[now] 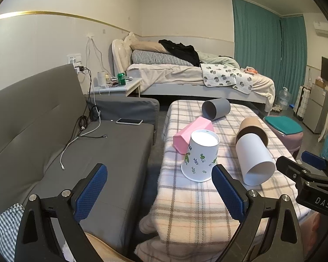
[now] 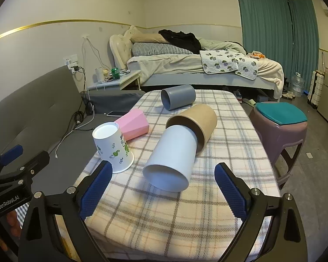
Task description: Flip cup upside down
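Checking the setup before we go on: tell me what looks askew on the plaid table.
Four cups lie tipped on their sides: grey cup, pink cup, and white cup with its base inside the brown cup. Only the leaf-print cup stands, rim down. Nothing spilled.

The white cup's [image 2: 172, 152] closed end is hidden inside the brown cup [image 2: 196, 120]. The pink cup's [image 1: 191, 134] near end sits behind the floral cup [image 1: 201, 156] (bedside clutter is too small to identify).
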A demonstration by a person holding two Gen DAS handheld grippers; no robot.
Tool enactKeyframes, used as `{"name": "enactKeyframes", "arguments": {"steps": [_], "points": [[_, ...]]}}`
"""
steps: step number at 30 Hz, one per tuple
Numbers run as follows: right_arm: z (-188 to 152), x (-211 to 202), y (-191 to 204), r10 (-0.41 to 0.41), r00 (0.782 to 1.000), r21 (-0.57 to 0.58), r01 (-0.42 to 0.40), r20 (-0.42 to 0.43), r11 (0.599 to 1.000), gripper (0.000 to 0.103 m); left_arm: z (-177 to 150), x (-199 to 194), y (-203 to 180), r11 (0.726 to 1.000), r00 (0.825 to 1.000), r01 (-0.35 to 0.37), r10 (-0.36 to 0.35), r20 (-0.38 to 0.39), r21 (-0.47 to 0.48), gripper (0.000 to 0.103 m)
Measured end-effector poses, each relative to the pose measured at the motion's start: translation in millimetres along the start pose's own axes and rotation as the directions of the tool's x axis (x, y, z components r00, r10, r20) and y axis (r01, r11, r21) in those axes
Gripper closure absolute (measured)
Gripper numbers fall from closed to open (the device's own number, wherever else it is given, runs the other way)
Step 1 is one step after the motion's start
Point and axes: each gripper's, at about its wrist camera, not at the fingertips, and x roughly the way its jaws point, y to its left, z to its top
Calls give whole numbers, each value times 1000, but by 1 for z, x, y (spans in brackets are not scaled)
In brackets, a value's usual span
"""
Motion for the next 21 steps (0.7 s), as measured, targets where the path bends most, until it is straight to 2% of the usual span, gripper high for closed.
{"name": "enactKeyframes", "arguments": {"steps": [21], "points": [[-1, 2, 2, 2, 1000, -6, -2, -9, 1000, 8, 0, 0, 0, 1000, 1000, 7, -7, -2, -1, 4]]}}
